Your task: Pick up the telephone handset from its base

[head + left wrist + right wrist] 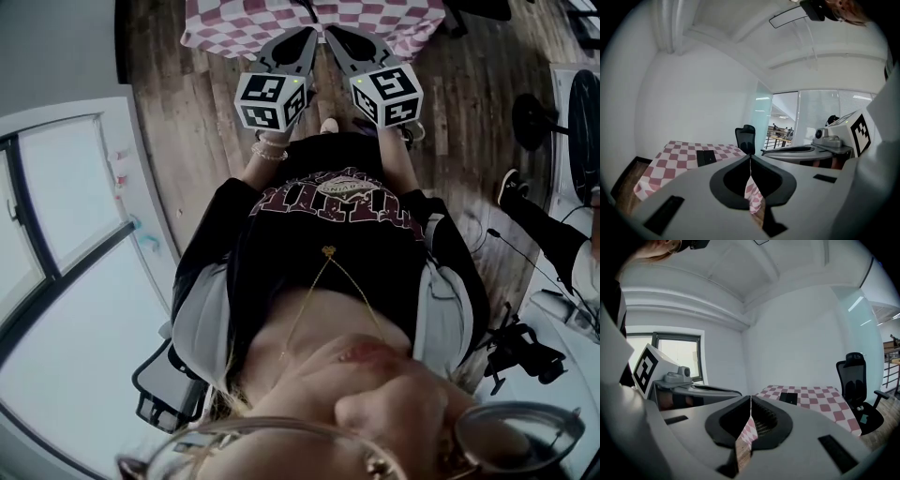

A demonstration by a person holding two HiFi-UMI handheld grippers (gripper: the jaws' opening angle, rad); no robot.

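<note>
1. Plainly, the left gripper (750, 157) was shut. Its two jaws met along a thin seam and nothing was caught between them.
2. Likewise, the right gripper (750, 398) was closed tip to tip and empty. Checked cloth and a strip of wooden floor (197, 103) showed through the gap beneath its jaws.
3. From the head view, the person (328, 244) held both grippers side by side in front of the body, with the marker cubes nearest the body. The tips were close together and pointed toward the table (679, 161).
4. That table, draped in a pink-and-white checked cloth, stood ahead of both grippers and apart from them.
5. What looked to be the telephone (788, 398) lay on the cloth as a dark, flat rectangle. It was too small to tell the handset from the base, and neither gripper touched it.
6. A black office chair (748, 137) stood just past the table, by the glass wall.
</note>
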